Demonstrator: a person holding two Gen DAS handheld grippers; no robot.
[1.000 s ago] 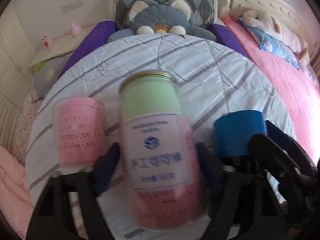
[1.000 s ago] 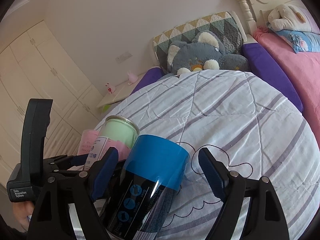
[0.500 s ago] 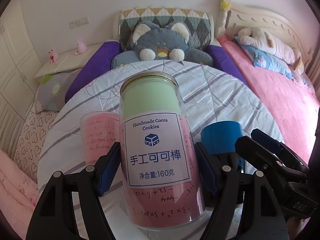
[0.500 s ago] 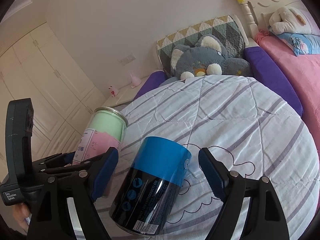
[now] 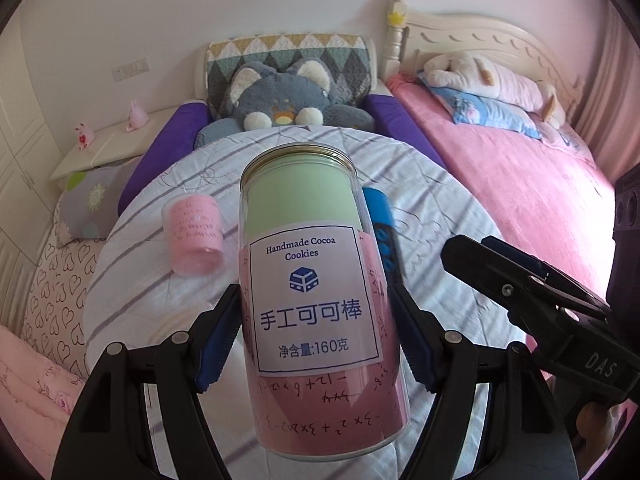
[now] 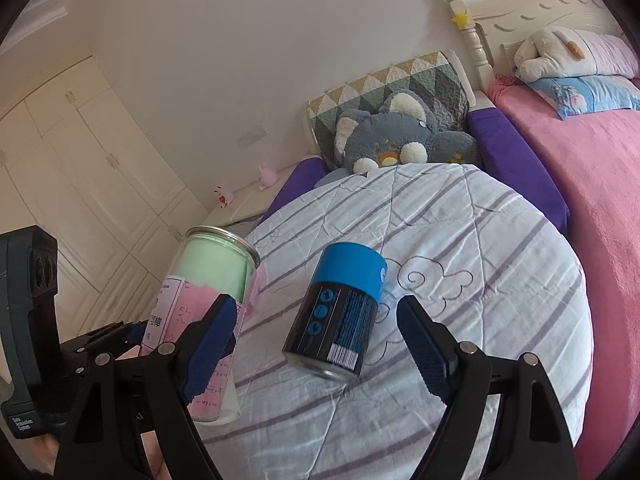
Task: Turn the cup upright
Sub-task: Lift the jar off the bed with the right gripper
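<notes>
My left gripper is shut on a clear cookie jar with a green and pink paper lining and a white label, held upright above the striped quilt. The jar also shows at the left of the right wrist view. A blue and black cup lies on its side on the quilt, between and beyond the open, empty fingers of my right gripper; it shows partly behind the jar in the left wrist view. A small pink cup lies tipped on the quilt to the left.
A grey plush cat and patterned pillow sit at the far end of the quilt. A pink bed with a plush toy lies to the right. A white nightstand and wardrobe doors are to the left.
Both grippers have risen and drawn back. The jar came up off the quilt in my left gripper. The blue cup, earlier between my right fingers, now lies free on the quilt farther away.
</notes>
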